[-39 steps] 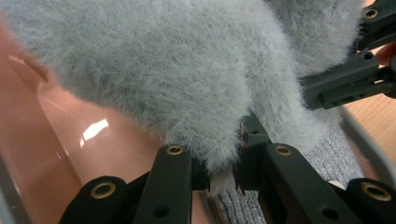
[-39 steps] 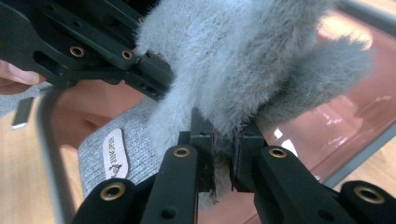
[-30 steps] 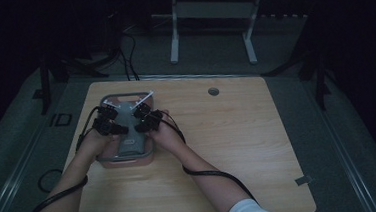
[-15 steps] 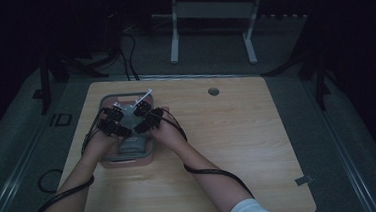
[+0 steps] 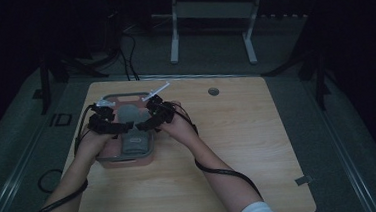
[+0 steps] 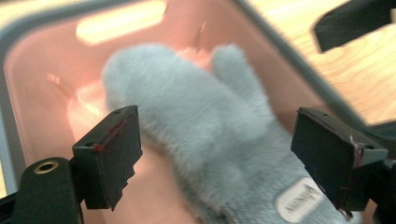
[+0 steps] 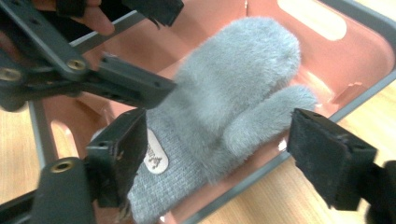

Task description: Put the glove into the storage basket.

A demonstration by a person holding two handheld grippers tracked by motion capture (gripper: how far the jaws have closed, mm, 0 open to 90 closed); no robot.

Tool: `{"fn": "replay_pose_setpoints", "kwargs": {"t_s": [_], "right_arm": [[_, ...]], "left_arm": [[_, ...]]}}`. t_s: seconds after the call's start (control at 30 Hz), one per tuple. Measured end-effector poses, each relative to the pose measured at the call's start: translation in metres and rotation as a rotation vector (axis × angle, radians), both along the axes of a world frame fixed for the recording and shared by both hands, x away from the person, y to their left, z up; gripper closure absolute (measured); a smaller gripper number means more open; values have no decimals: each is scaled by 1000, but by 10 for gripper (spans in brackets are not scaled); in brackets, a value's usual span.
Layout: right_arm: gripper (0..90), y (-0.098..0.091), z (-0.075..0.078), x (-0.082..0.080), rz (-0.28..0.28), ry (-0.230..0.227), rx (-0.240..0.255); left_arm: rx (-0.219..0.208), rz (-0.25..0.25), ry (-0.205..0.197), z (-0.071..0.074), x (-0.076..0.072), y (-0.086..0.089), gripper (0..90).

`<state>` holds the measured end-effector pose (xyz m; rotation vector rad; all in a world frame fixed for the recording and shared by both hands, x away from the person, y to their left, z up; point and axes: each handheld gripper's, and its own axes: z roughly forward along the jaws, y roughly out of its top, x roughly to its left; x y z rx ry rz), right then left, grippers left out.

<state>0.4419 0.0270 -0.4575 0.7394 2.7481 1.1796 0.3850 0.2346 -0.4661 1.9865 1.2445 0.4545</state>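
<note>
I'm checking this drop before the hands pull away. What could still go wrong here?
1. The mitten lies in the pink bin, but its thumb rests close to the rim, so it might hang over if nudged.
2. Both grippers have just been opening, with nothing gripped. The left gripper and the right gripper hang just above the fur; a jaw could snag it on the way up.
3. The grippers sit close together, so they could bump.
</note>
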Motion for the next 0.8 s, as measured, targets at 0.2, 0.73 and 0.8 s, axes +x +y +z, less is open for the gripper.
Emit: {"fn": "replay_pose_setpoints", "kwargs": {"t_s": [0.2,0.73,0.8], "right_arm": [[156,-16,6,-10,42,-58,14],[153,-63,3,-29,42,-86,3],[153,-69,2,-32,36,-84,10]], "left_arm": [[-39,-43,-68,7,-22,-7,153],[-110,-184,-137,12,-64,-48,153],[-108,-211,-145,11,-70,-56,153]]}}
